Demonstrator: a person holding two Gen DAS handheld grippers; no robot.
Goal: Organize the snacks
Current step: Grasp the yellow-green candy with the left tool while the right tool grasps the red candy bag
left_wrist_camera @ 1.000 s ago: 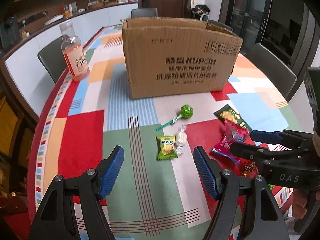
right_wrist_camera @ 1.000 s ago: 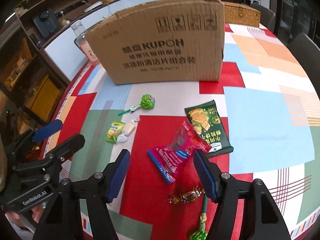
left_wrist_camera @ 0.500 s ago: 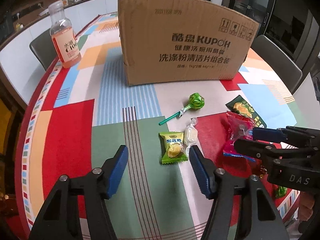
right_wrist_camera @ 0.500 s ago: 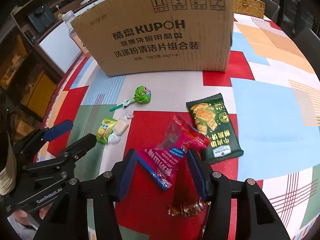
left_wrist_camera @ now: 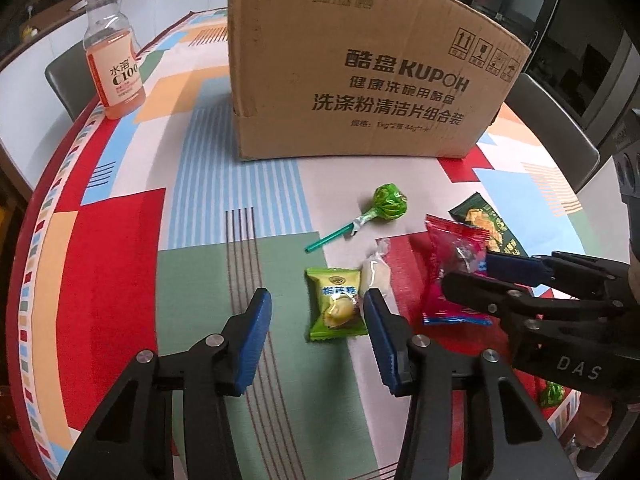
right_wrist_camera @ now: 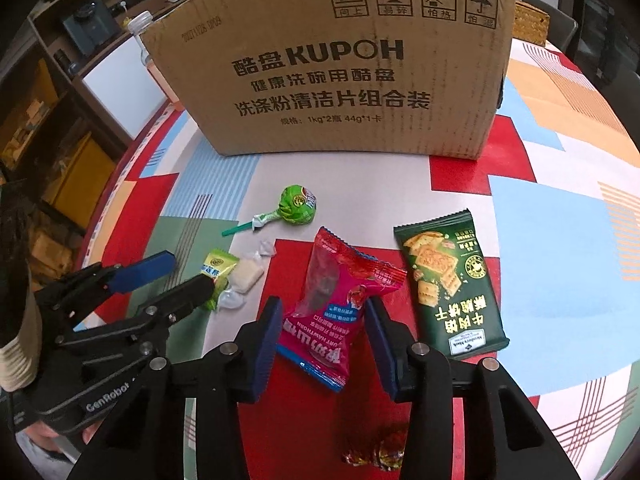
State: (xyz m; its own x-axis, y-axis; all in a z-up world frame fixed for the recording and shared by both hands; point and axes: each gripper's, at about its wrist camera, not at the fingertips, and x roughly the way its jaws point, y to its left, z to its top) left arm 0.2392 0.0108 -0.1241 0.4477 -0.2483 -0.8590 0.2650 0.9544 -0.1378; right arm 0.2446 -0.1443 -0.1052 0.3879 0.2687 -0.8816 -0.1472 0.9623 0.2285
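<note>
Snacks lie on the patterned tablecloth before a cardboard box [left_wrist_camera: 360, 80] [right_wrist_camera: 340, 80]. My left gripper [left_wrist_camera: 318, 332] [right_wrist_camera: 188, 272] hangs low over a small green candy packet [left_wrist_camera: 334, 308] [right_wrist_camera: 218, 266]. Its jaws are closing, with the packet between them near the right finger, and the left pad stands clear of it. My right gripper [right_wrist_camera: 324, 344] [left_wrist_camera: 470, 274] is closing around a red hawthorn packet [right_wrist_camera: 336, 312] [left_wrist_camera: 452, 264], its pads at the packet's edges. Nearby lie a green lollipop [left_wrist_camera: 390, 204] [right_wrist_camera: 298, 210], a white wrapped candy [left_wrist_camera: 376, 272] [right_wrist_camera: 246, 274] and a dark green cracker packet [right_wrist_camera: 444, 280] [left_wrist_camera: 486, 228].
A bottle of orange drink [left_wrist_camera: 114, 68] stands at the table's far left edge. A gold and red wrapped candy [right_wrist_camera: 376, 456] lies near the front edge under the right gripper. Grey chairs [left_wrist_camera: 552, 120] stand around the table, with cabinets behind.
Both grippers have sunk and moved forward toward the snacks. Their jaws have narrowed, the left about the green candy packet, the right about the red packet.
</note>
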